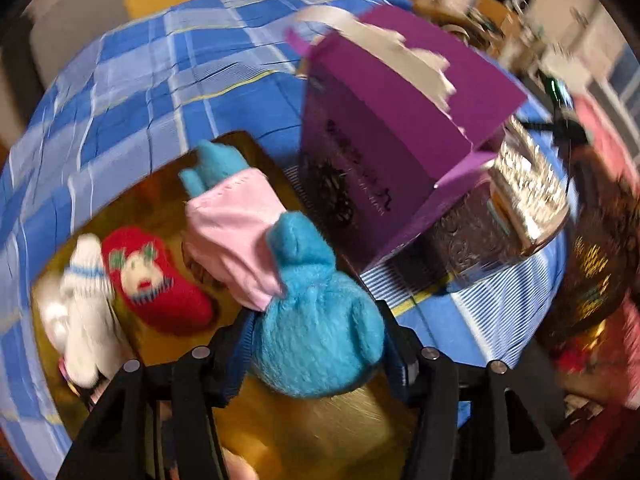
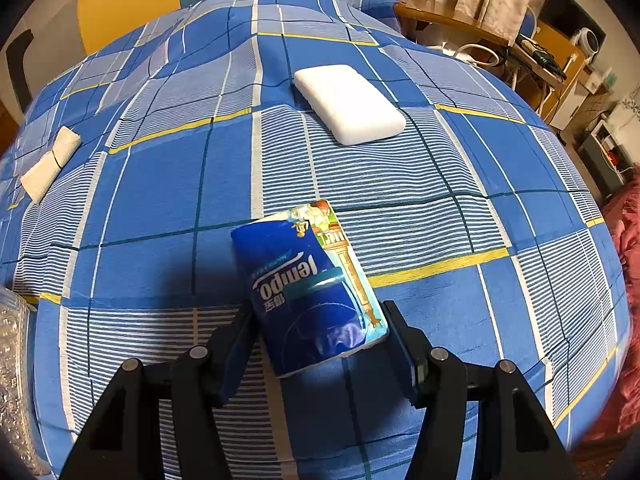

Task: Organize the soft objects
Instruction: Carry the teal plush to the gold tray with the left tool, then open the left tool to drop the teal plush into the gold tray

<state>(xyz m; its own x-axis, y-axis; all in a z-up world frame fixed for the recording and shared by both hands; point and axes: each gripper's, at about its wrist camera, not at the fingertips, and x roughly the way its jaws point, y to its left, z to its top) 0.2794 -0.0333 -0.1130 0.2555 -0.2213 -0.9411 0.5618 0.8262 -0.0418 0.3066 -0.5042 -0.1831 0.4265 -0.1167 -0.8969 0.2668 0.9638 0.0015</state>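
Blue plush toy [image 1: 316, 320] between the left gripper's [image 1: 320, 344] jaws over the gold box [image 1: 320, 432]; tissue pack [image 2: 312, 288] clamped by the right gripper [image 2: 320, 340].

In the gold box, on the blue checked bedspread [image 2: 160, 240], a white plush [image 1: 84, 312] is seen at its left edge, a red plush [image 1: 156, 284] beside it, then the blue toy in pink cloth. Whether it is pressed cannot be told. A purple box [image 1: 400, 152] is seen open to the right. In the right view a rolled white cloth [image 2: 50, 164] is seen near the bedspread's left edge, a white pad [image 2: 348, 104] toward its far edge.
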